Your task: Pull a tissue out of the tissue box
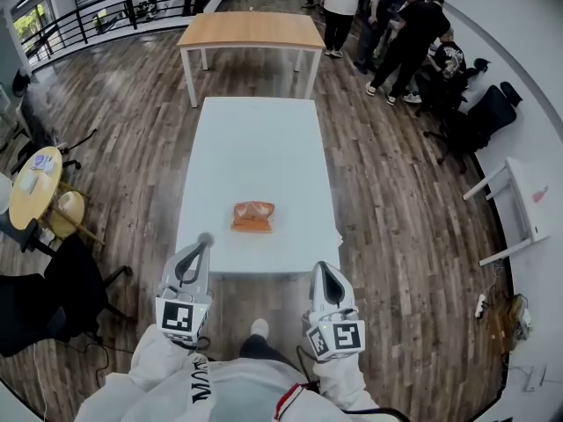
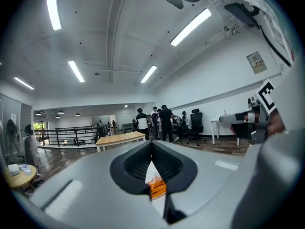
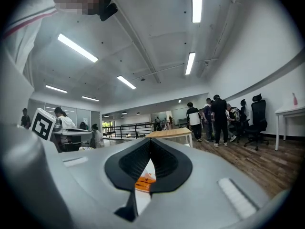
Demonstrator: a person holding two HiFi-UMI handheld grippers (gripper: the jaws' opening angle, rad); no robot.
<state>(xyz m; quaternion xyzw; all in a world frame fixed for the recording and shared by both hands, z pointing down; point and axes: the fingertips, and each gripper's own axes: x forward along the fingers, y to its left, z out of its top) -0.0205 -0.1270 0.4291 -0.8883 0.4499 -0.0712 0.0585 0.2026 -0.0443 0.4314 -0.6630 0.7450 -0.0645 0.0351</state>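
The orange tissue box lies on the long white bench, in the lower middle of the head view, close to the bench's near end and about midway between its long sides. The left claw shows at the lower left of that view, its tip over the bench's near left corner. The right claw shows at the lower right, its tip at the near edge. Both are well apart from the box and point up the frame along the bench. Each has its marker cube toward the bottom of the frame, just above the person's white sleeves. In the left gripper view the two jaws are pressed together at the tips with nothing between them, and the orange box shows small through the opening below the tips, in the lower middle of the frame. The right gripper view shows likewise: jaws closed tip to tip, empty, with the box seen through the opening beneath them. Beyond the white bench, at the top middle of the head view, stands a wooden table. A group of people stands at the upper right on the dark wood floor. A round yellow table sits at the left edge and black office chairs at the right.
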